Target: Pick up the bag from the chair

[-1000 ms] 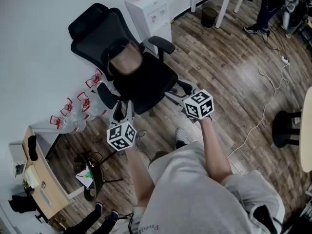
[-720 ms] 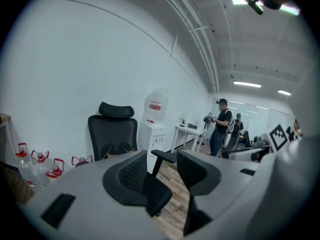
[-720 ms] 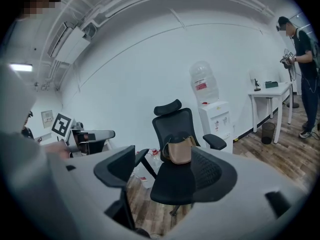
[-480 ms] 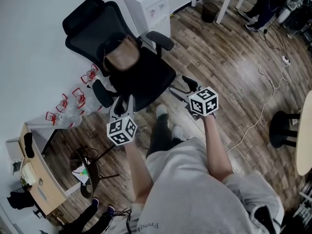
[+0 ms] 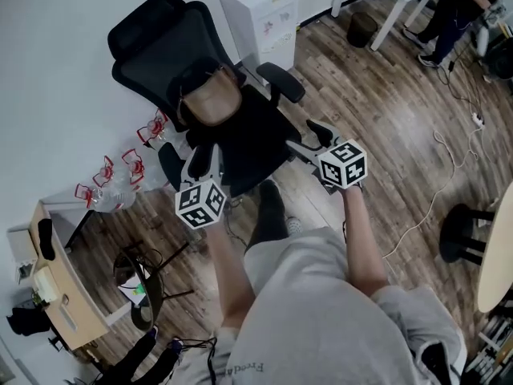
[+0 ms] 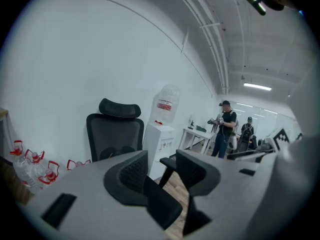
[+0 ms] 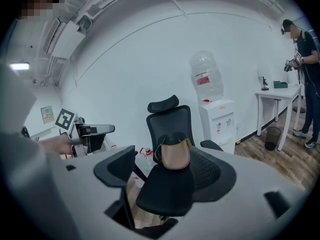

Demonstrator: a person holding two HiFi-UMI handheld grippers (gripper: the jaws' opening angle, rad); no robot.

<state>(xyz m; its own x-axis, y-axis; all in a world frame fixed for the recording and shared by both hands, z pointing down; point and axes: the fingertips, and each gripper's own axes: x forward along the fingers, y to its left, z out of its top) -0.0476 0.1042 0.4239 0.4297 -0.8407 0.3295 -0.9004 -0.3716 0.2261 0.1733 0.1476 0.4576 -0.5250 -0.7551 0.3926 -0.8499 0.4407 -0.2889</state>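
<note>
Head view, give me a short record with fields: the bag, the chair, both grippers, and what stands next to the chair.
chair: black office type, with headrest
bag: brown, on the chair, propped at its back
left gripper: open, empty, short of the chair
right gripper: open, empty, apart from the bag
beside chair: white water dispenser
status: bag not yet touched

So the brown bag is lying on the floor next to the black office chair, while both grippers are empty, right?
Not the floor: the brown bag sits on the seat of the black office chair, against its backrest, as the head view shows. The left gripper and right gripper are indeed empty.
</note>
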